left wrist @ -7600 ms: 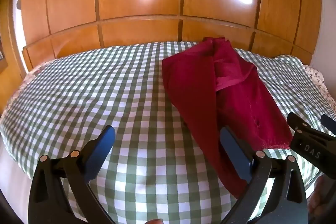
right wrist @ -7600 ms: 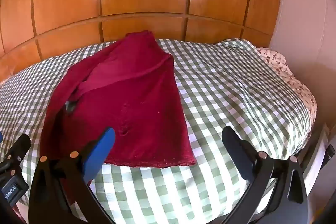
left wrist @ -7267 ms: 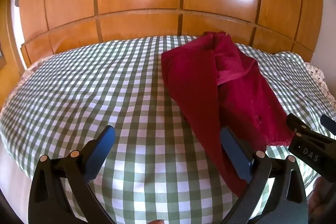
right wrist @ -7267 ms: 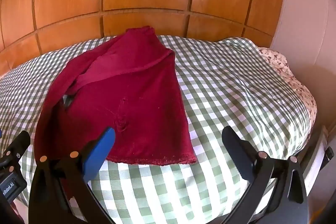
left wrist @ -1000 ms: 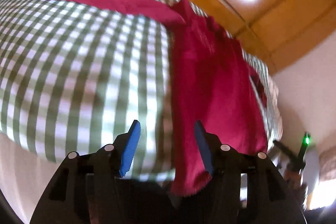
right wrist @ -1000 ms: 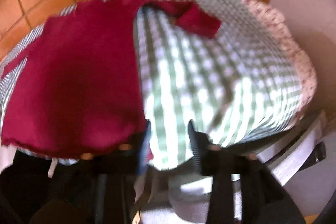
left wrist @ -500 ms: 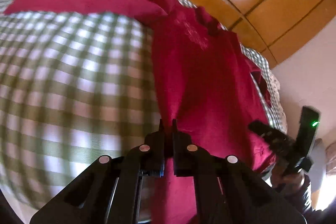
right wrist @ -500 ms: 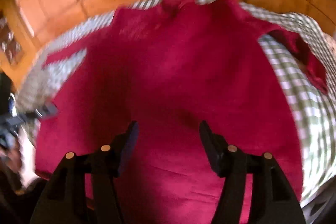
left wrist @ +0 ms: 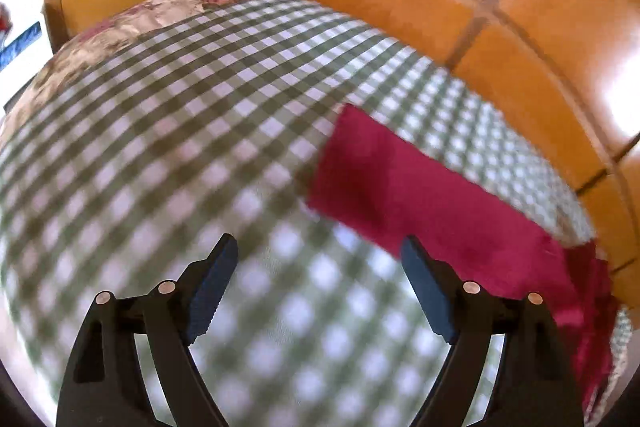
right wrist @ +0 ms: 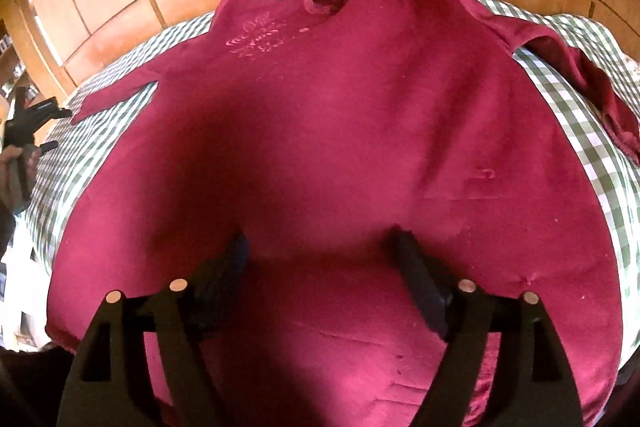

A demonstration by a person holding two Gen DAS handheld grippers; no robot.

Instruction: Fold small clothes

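Left wrist view is blurring heavily; only one sleeve (left wrist: pixel 420 187) of the red shirt (right wrist: pixel 340 147) is showing there, the body cut off. Shirt is lying flat, face up, on the checked bedspread (left wrist: pixel 160 107). My left gripper (left wrist: pixel 320 283) is gaping wide over bare cloth. My right gripper (right wrist: pixel 320 263) is hovering wide above the hem.

Left wrist view low over checked cloth (left wrist: pixel 168 131); right close above shirt (right wrist: pixel 340 131); sleeve (left wrist: pixel 420 187) shared.

Black left tool (left wrist: pixel 316 285), blue pads (left wrist: pixel 212 289), copper rivets.
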